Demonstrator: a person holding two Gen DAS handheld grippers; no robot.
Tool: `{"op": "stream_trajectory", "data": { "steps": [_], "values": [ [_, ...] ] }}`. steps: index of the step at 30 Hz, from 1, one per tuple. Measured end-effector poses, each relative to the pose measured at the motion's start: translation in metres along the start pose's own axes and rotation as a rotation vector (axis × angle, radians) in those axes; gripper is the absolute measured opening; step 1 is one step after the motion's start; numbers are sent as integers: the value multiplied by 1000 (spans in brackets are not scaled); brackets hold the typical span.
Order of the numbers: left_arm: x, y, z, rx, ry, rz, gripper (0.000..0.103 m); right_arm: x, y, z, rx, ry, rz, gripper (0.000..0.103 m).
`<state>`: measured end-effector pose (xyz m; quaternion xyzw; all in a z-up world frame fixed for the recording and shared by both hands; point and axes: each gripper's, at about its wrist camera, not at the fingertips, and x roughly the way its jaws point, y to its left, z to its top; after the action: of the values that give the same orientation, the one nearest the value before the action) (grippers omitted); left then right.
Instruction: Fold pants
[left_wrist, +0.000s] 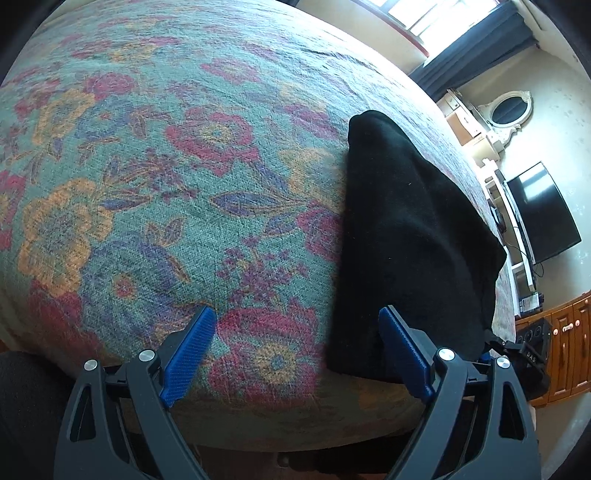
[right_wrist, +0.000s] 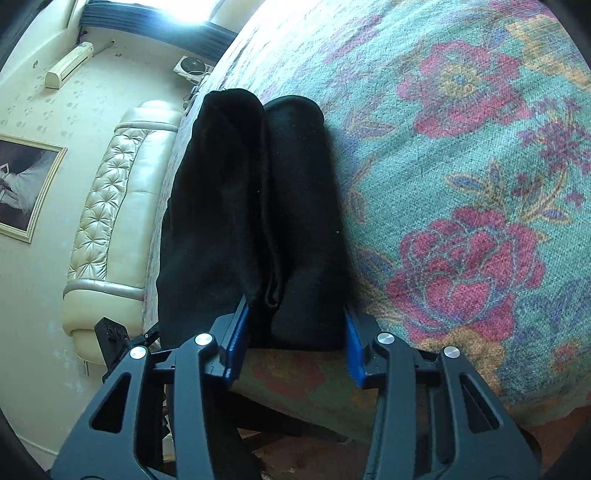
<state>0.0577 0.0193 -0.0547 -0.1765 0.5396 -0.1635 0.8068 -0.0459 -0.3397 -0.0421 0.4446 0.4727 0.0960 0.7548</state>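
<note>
Black pants (left_wrist: 413, 229) lie folded into a long narrow bundle on the floral bedspread (left_wrist: 166, 184), near the bed's front edge. My left gripper (left_wrist: 297, 312) stands open just left of the bundle. Its right finger (left_wrist: 402, 350) overlaps the near corner of the cloth, and mostly bedspread shows between its fingers. In the right wrist view the pants (right_wrist: 295, 206) show two side-by-side lobes. My right gripper (right_wrist: 294, 308) has its blue pads against both sides of the right lobe's near end and is shut on it. The left lobe lies outside its left finger (right_wrist: 236, 332).
The bedspread (right_wrist: 480, 184) stretches wide to the right of the pants. A padded cream headboard (right_wrist: 110, 221) stands at the bed's left end. A television (left_wrist: 543, 214) and wooden cabinets (left_wrist: 569, 350) stand against the wall beyond the bed. The bed's front edge drops to the floor under both grippers.
</note>
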Motion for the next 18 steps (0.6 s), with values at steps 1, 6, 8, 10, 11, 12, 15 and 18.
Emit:
{"op": "stream_trajectory", "data": {
  "steps": [1, 6, 8, 10, 11, 12, 15, 18],
  "values": [
    [1, -1, -1, 10, 0, 2, 90, -1, -3, 0, -1, 1, 3, 43],
    [-1, -3, 0, 3, 1, 16, 90, -2, -6, 0, -4, 4, 17, 43],
    [0, -4, -2, 11, -4, 19, 90, -4, -10, 1, -2, 7, 24, 43],
    [2, -4, -3, 30, -12, 23, 91, -7, -15, 2, -4, 9, 25, 43],
    [4, -5, -4, 49, -20, 28, 91, -7, -16, 2, -4, 10, 28, 42],
    [5, -6, -6, 74, -27, 37, 91, -7, -17, 2, -3, 11, 32, 42],
    [8, -8, -8, 118, -44, 58, 92, -8, -23, 0, 5, 9, 47, 42],
    [10, -8, -10, 126, -60, 69, 92, -9, -25, 0, 5, 8, 50, 42]
  ]
}}
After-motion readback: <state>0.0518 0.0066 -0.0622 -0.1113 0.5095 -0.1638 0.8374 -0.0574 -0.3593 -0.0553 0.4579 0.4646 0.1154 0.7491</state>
